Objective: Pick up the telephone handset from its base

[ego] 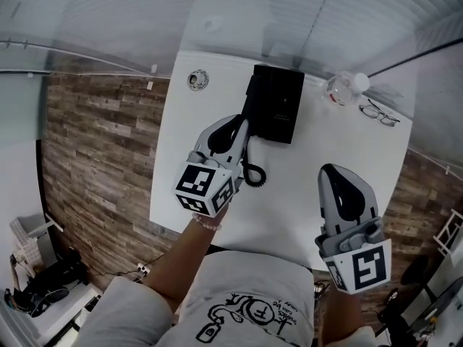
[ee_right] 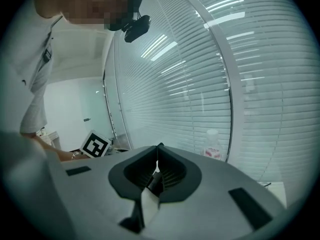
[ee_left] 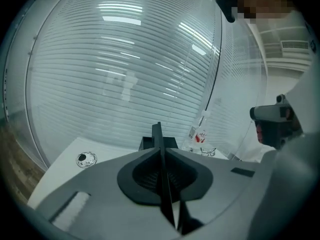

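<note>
While nothing is grasped, handset (ego: pixel 249 96) lies on base (ego: pixel 278 103)

Though shut on nothing, my left fingers (ego: pixel 233 134) hover at its near end, right fingers (ego: pixel 341 190) clenched over open bench (ego: pixel 289 208) near the front edge; bottle (ego: pixel 346 87) at far edge, contents unclear.

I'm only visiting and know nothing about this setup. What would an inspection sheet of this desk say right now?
Surface: white rectangular table, holding everything listed below.
Job's things: black desk telephone base at the far edge; black handset seems to lie along its left side, not lifted.
Clutter: clear plastic bottle with white cap; dark-rimmed eyeglasses; small round silvery object.
Grippers: left hand-held gripper shut, nothing seen between its jaws, beside the telephone; right hand-held gripper shut, empty, over the table's near right.
Cables: black coiled cord beside the left hand-held gripper.
Surroundings: wood-plank floor; white slatted blinds.
</note>
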